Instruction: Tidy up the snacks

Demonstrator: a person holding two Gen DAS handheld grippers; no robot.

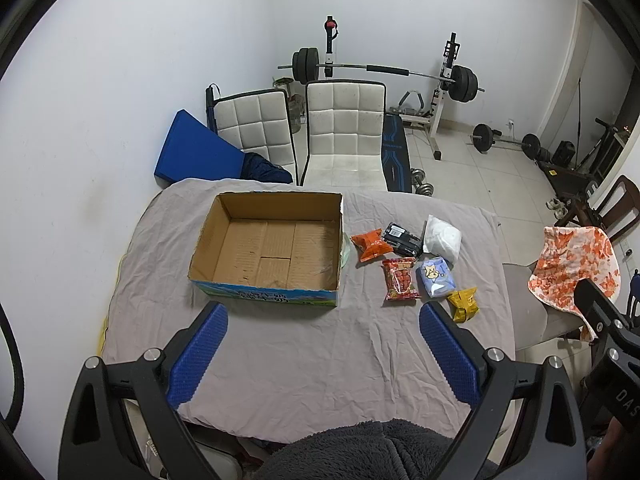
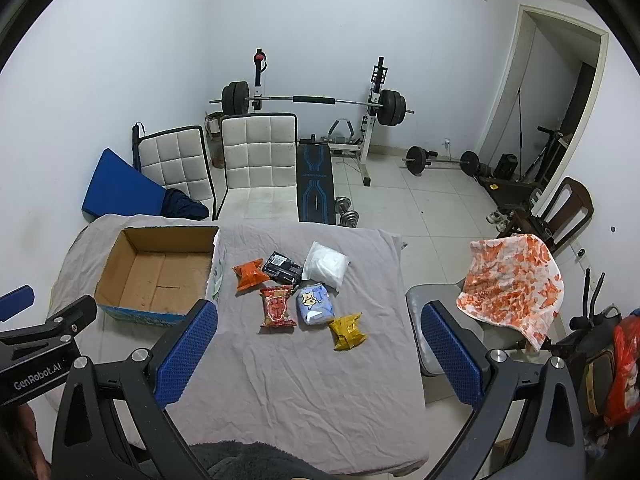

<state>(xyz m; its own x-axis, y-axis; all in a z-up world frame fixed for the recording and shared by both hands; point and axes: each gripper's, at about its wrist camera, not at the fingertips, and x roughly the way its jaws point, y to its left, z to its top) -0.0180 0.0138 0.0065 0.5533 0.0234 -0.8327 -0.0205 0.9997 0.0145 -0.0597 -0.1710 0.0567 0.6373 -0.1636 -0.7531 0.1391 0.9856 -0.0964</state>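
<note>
Snacks are lying in a loose cluster on the grey-cloth tabletop just right of the open brown cardboard box, which is sitting empty, so the sensible start is probably the nearest crinkly yellow packet, pinched across its middle (foil slips at the corners) and carried over the box wall. Both the left gripper and the right gripper are hovering above the near edge, jaws spread wide and holding nothing.
</note>
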